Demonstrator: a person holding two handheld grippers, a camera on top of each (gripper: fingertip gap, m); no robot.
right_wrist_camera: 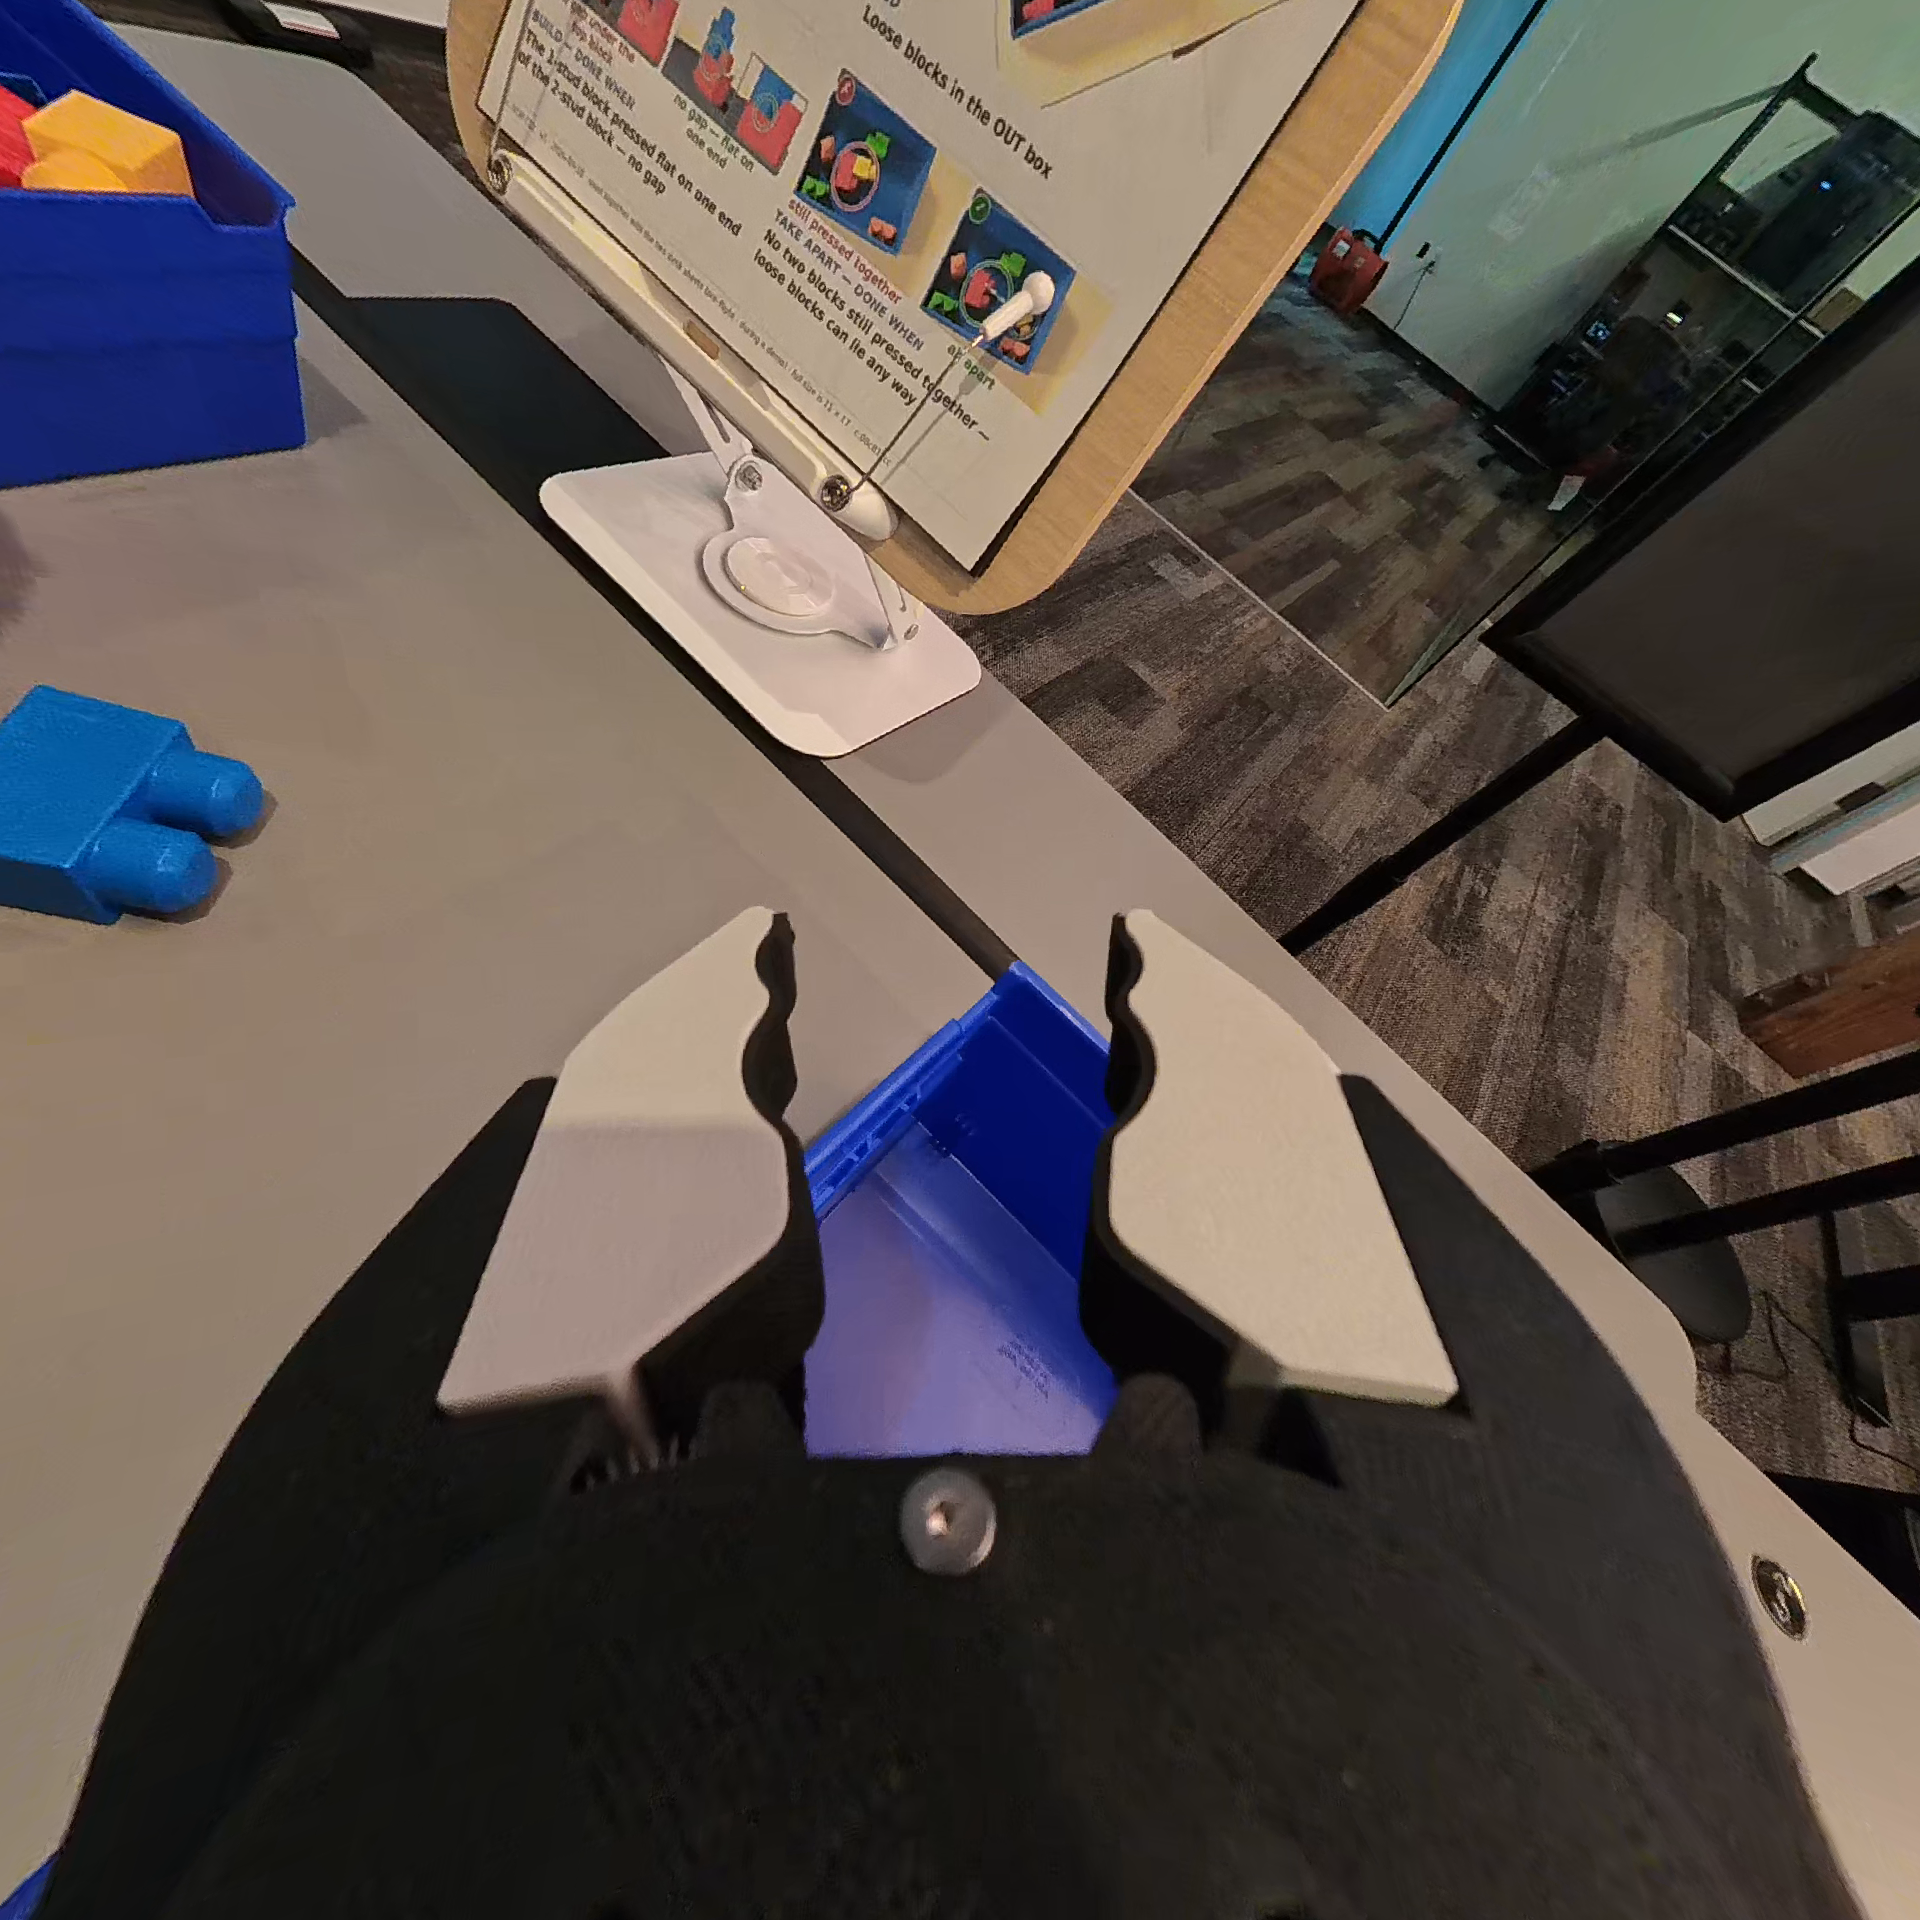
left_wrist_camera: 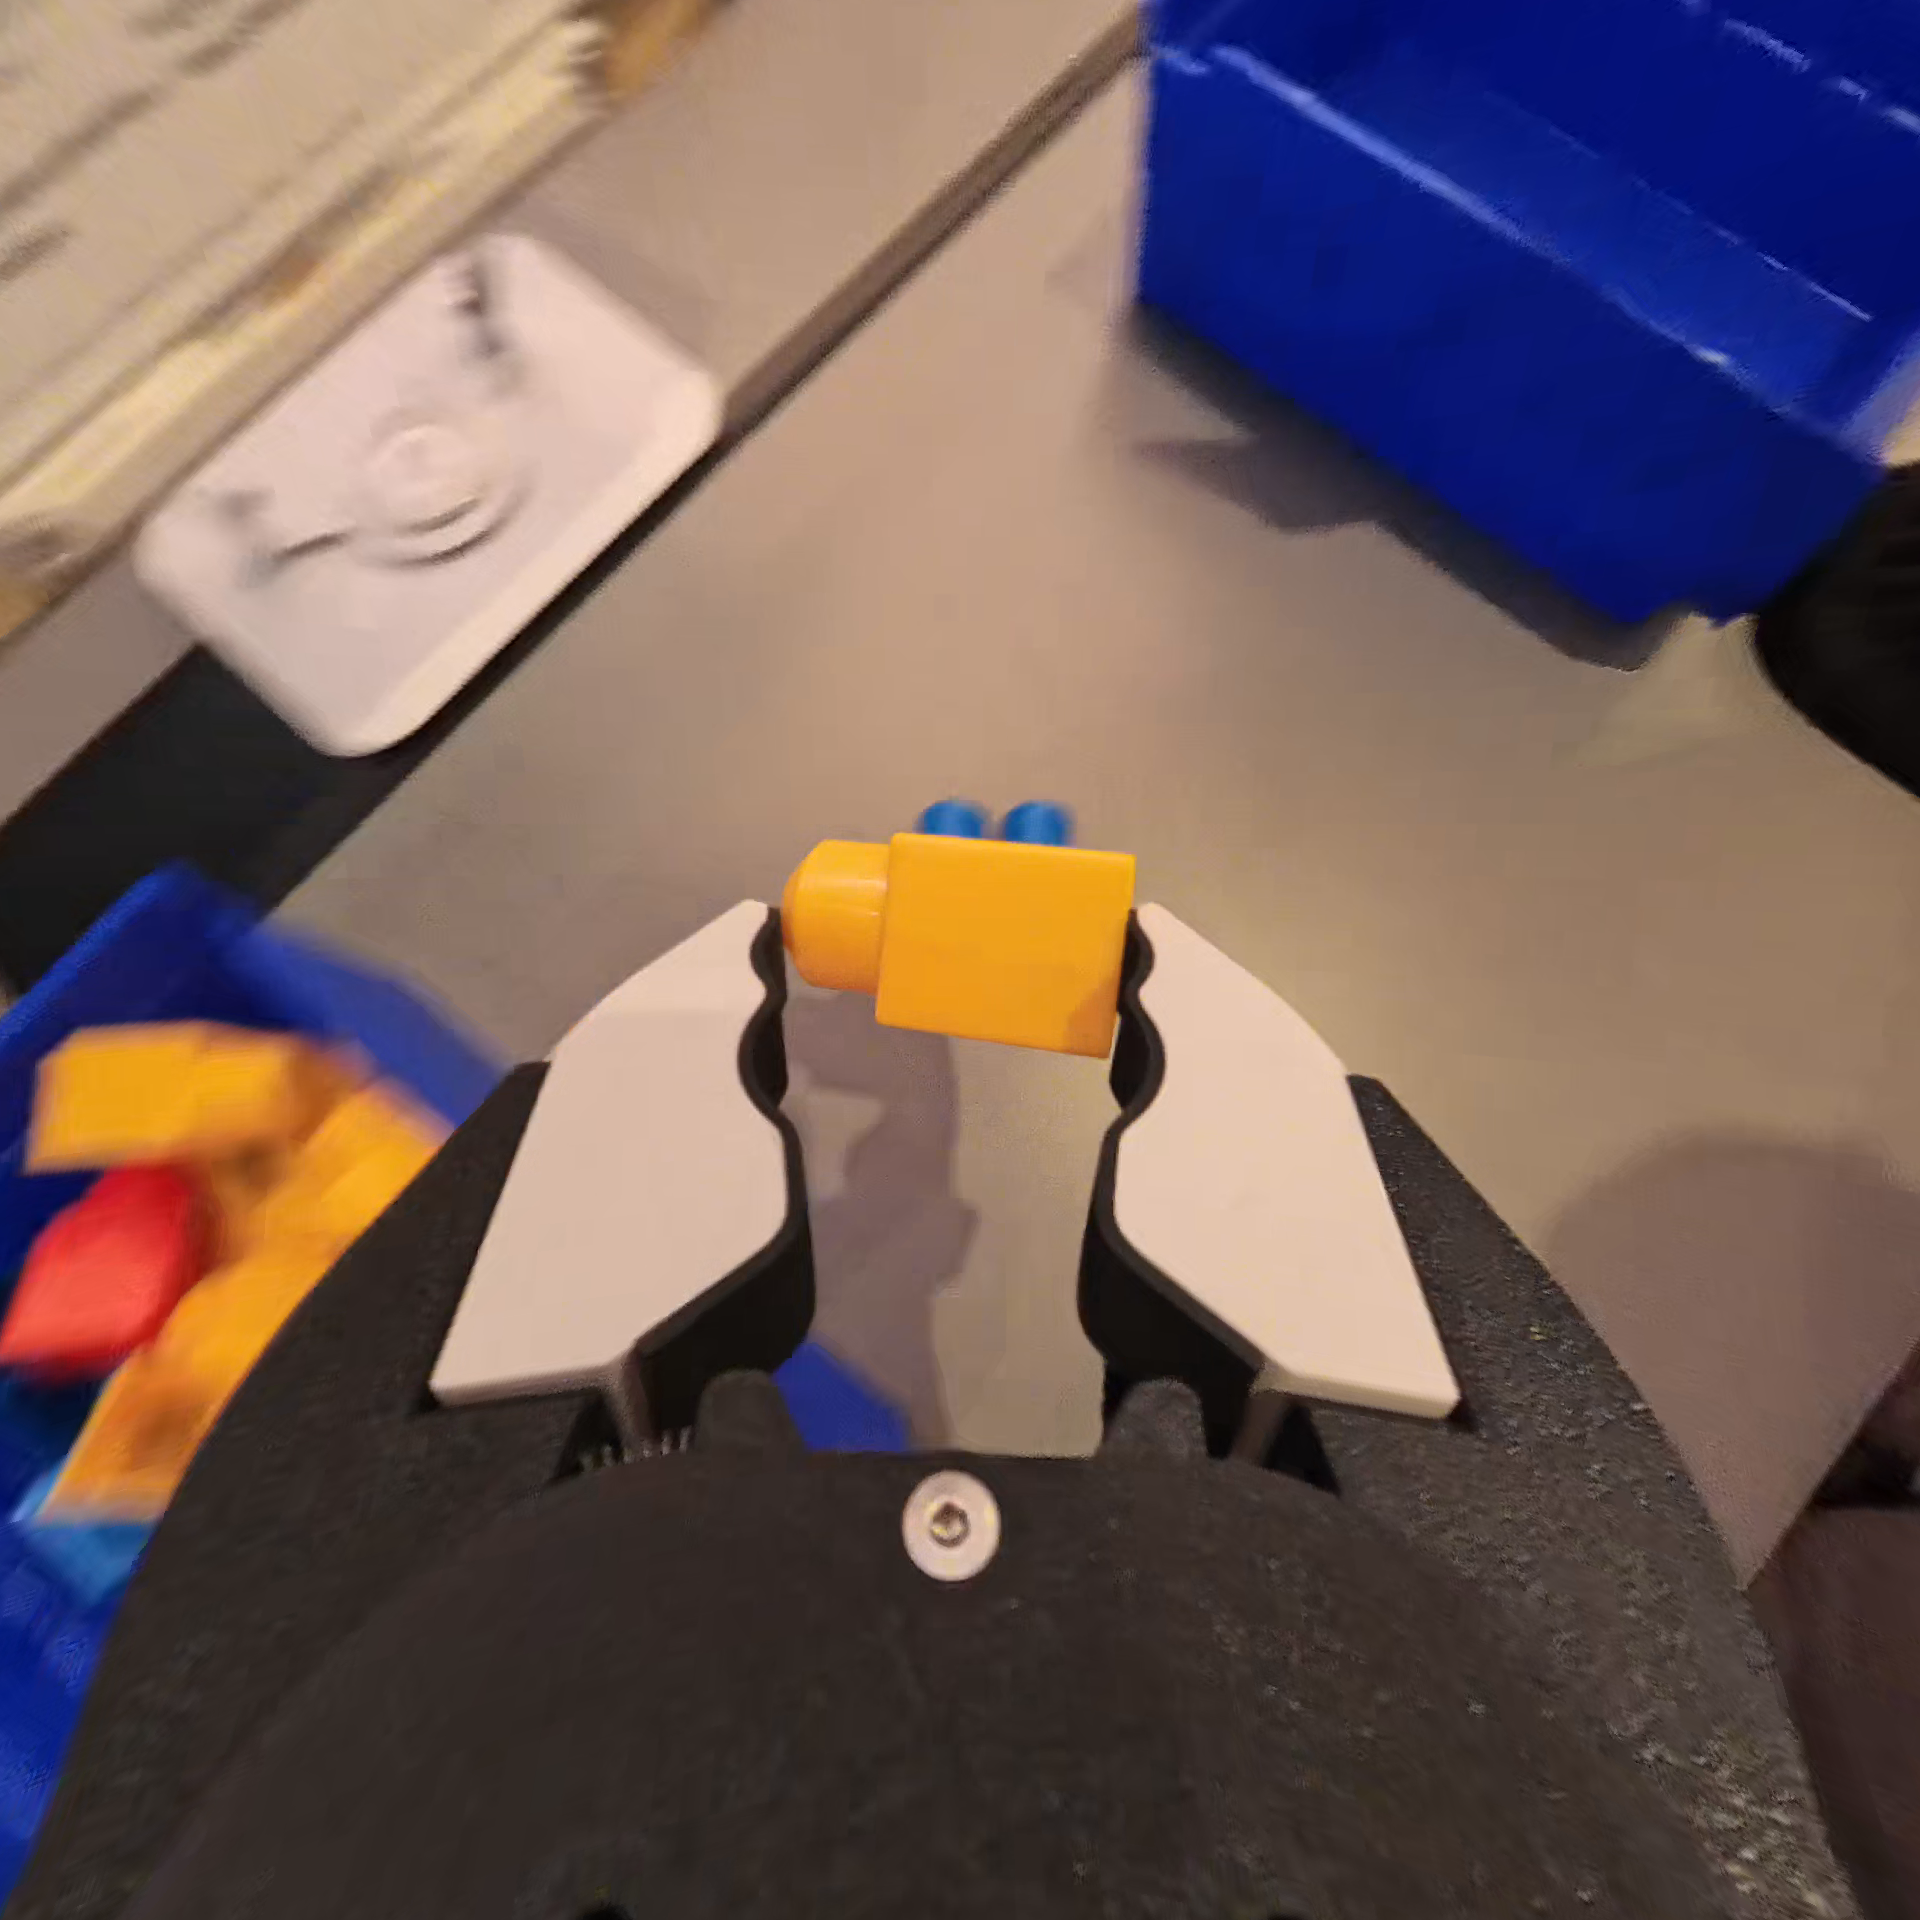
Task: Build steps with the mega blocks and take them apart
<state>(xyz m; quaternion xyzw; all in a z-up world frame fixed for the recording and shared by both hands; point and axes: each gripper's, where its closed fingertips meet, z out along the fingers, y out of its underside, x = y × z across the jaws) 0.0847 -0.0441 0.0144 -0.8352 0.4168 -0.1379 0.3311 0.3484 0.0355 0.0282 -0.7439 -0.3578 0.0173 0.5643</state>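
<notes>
- Left gripper (left_wrist_camera: pixel 951 961) clamps yellow one-stud block (left_wrist_camera: pixel 997 943) above grey table (left_wrist_camera: pixel 1299 935).
- Right gripper (right_wrist_camera: pixel 945 971) gapes empty over blue bin (right_wrist_camera: pixel 966 1195).
- Far right: patterned carpet (right_wrist_camera: pixel 1403 831).

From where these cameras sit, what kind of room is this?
Probably an office or lab demo station: a grey table with blue bins of toy blocks, an instruction board on a stand, carpet tiles and glass partitions behind.

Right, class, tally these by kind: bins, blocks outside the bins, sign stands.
Blue plastic bins: 2
Blocks outside bins: 2 (yellow one-stud plastic block, blue two-stud plastic block)
White sign stand: 1
Total: 5
</notes>
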